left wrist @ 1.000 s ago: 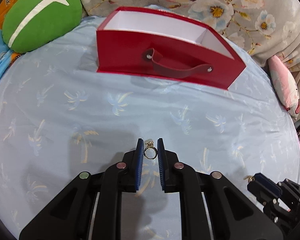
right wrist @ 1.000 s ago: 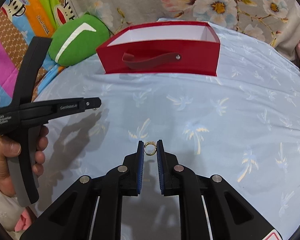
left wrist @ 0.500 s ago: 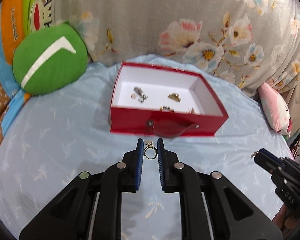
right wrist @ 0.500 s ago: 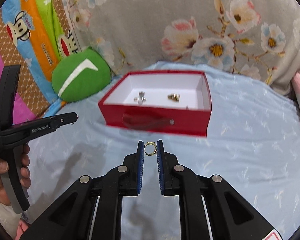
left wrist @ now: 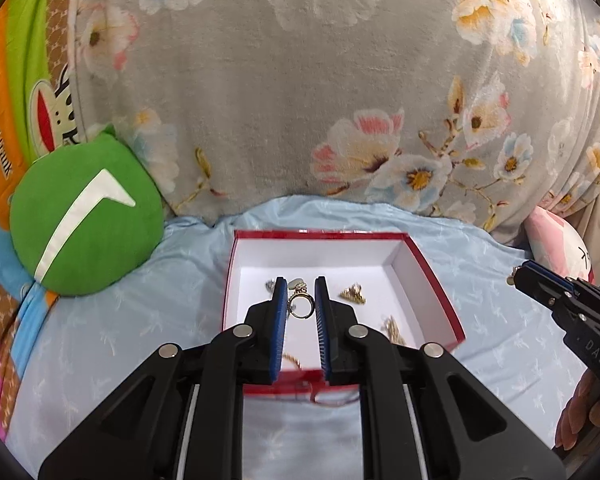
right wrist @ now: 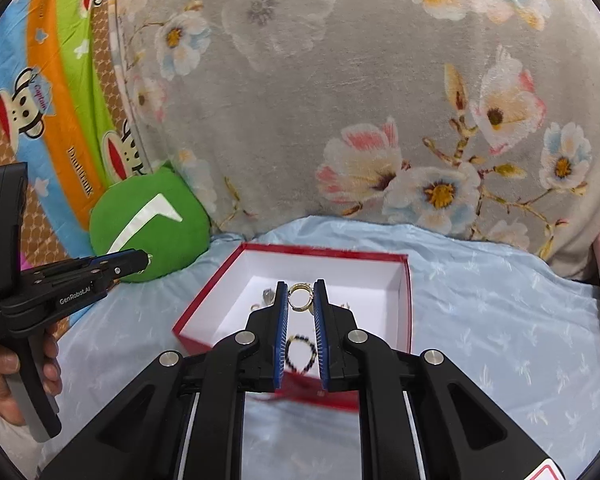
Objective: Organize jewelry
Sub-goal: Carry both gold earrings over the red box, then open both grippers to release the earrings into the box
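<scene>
An open red box (left wrist: 432, 280) with a white inside stands on the blue bedsheet; it also shows in the right wrist view (right wrist: 407, 300). Several small jewelry pieces (left wrist: 353, 293) lie in it, with a dark beaded bracelet (right wrist: 300, 354). My left gripper (left wrist: 300, 299) is shut on a gold ring with a stone (left wrist: 300, 305), held above the box. My right gripper (right wrist: 300, 295) is shut on a plain gold ring (right wrist: 300, 297), also held above the box. Each gripper shows at the edge of the other's view, the right one (left wrist: 516, 276) and the left one (right wrist: 146, 258).
A green round cushion (left wrist: 84, 220) lies left of the box. A grey floral blanket (left wrist: 320, 100) rises behind it. A pink pillow (left wrist: 556, 240) lies at the right. A cartoon sheet (right wrist: 40, 100) hangs at the far left.
Both grippers have risen and moved forward from the sheet to above the open box, each still holding its ring. The box's inside has come into view.
</scene>
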`<control>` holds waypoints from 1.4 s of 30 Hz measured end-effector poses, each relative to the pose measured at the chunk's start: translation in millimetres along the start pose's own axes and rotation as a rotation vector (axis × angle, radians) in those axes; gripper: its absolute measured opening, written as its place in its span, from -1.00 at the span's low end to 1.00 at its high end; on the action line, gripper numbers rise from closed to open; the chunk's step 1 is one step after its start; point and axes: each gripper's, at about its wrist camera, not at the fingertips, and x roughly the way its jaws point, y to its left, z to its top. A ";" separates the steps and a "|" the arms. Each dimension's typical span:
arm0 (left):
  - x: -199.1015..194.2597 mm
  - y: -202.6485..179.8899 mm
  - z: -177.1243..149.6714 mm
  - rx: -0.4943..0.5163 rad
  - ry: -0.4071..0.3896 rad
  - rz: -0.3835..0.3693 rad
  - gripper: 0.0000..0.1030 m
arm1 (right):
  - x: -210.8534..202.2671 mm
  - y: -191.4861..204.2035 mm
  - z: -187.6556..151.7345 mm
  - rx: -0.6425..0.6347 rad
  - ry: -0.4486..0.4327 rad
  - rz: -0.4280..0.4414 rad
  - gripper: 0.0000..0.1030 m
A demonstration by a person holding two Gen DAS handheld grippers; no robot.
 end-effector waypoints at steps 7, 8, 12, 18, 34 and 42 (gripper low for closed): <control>56.2 0.4 33.1 -0.002 0.010 -0.017 -0.74 | 54.5 -22.0 31.7 0.030 0.010 -0.012 -0.78; 65.1 -0.2 36.5 0.002 0.013 -0.017 -0.74 | 63.2 -25.4 35.4 0.036 0.015 -0.012 -0.78; 98.2 -2.6 44.8 0.003 0.044 -0.025 -0.74 | 94.7 -36.0 43.7 0.046 0.039 -0.023 -0.78; 148.5 -6.4 51.2 0.017 0.087 -0.012 -0.74 | 139.9 -53.5 45.4 0.071 0.087 -0.035 -0.78; 249.1 -10.6 34.6 0.029 0.227 0.015 -0.74 | 222.3 -78.7 21.4 0.104 0.210 -0.067 -0.77; 266.0 -12.0 31.0 0.019 0.249 0.027 -0.73 | 235.4 -81.3 16.9 0.105 0.229 -0.074 -0.77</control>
